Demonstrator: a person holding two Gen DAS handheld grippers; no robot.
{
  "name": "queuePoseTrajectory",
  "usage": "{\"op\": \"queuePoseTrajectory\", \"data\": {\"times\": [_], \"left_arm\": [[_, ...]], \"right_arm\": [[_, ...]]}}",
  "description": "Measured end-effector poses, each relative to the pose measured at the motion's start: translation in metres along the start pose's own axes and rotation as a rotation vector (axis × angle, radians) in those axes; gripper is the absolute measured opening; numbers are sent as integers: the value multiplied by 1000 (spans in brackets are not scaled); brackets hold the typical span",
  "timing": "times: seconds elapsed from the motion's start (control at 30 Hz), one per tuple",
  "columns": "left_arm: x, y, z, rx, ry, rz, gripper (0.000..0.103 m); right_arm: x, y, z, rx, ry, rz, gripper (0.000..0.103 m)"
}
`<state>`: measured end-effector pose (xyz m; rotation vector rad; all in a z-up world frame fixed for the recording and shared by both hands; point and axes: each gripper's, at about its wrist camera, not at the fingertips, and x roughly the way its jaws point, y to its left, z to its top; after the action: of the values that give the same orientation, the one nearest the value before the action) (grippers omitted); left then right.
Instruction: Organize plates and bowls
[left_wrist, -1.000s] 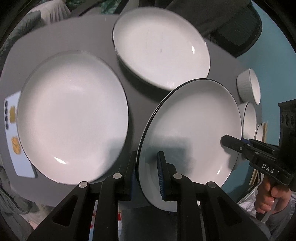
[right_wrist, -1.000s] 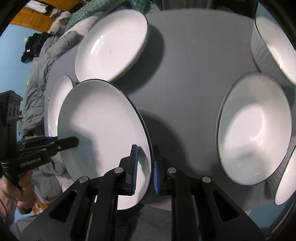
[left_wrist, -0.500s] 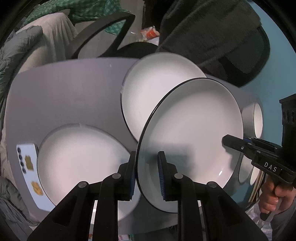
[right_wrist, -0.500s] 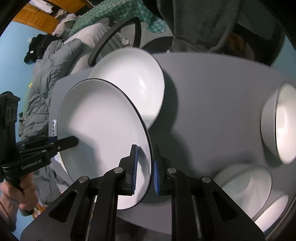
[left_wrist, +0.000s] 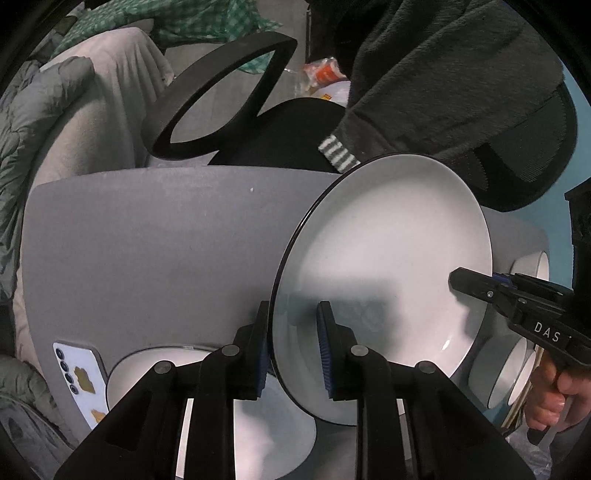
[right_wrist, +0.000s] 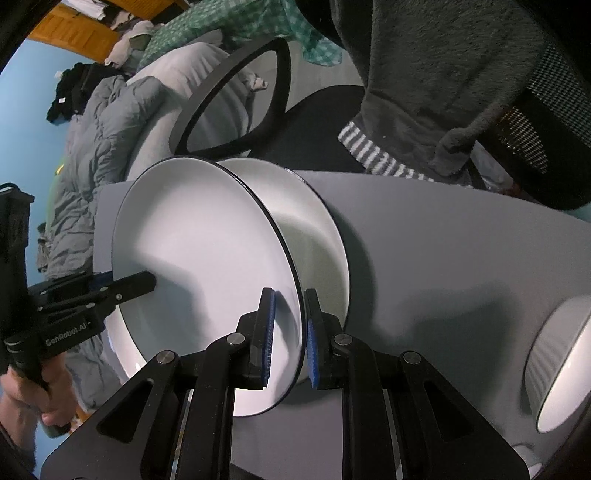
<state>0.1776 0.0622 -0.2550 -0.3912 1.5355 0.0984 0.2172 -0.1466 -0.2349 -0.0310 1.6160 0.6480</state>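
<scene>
Gripping one white plate (left_wrist: 384, 266) on opposite rims, left gripper (left_wrist: 291, 343) and right gripper (right_wrist: 288, 336) both clamped on it, tilted above grey table (left_wrist: 147, 258), second plate (right_wrist: 314, 236) just behind it.

Left gripper (left_wrist: 291, 343), right gripper (right_wrist: 289, 338) both clamped, facing each other.

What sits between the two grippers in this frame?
Only the held plate, spanning the gap: the left gripper clamps one rim and the right gripper the opposite one, and each wrist view shows the other gripper across it.
</scene>
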Motion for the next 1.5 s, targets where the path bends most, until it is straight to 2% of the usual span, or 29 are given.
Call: {"op": "queuePoseTrajectory", "data": {"times": [0.3,0.63,0.67,0.7,0.77,1.03,1.27,1.33,1.37,1.5], "left_arm": [[12,-1,9,-15,15,18,22],[10,-3,8,18,3,29,26],[9,-4,7,25,-6,40,26],[7,-4,7,31,-12,44,26],[4,-2,6,35,-17,40,28],[-10,8,-1,23,-50,16,37],[-18,15,-9,45,-62,9,37],[-21,17,-11,50,-70,5,37],[-23,17,-13,51,-73,3,38],[-31,20,-19,54,-86,-12,38]], "right_arm": [[9,-4,13,11,27,-9,17],[9,-10,20,39,61,-27,18],[8,-9,21,38,66,-34,22],[6,-9,22,39,76,-14,32],[6,-10,24,44,95,-10,37],[4,-3,22,44,135,-68,38],[-5,5,18,56,103,-134,38],[-9,9,16,45,76,-181,43],[-11,12,15,38,59,-202,53],[-14,22,14,22,39,-216,53]]}}
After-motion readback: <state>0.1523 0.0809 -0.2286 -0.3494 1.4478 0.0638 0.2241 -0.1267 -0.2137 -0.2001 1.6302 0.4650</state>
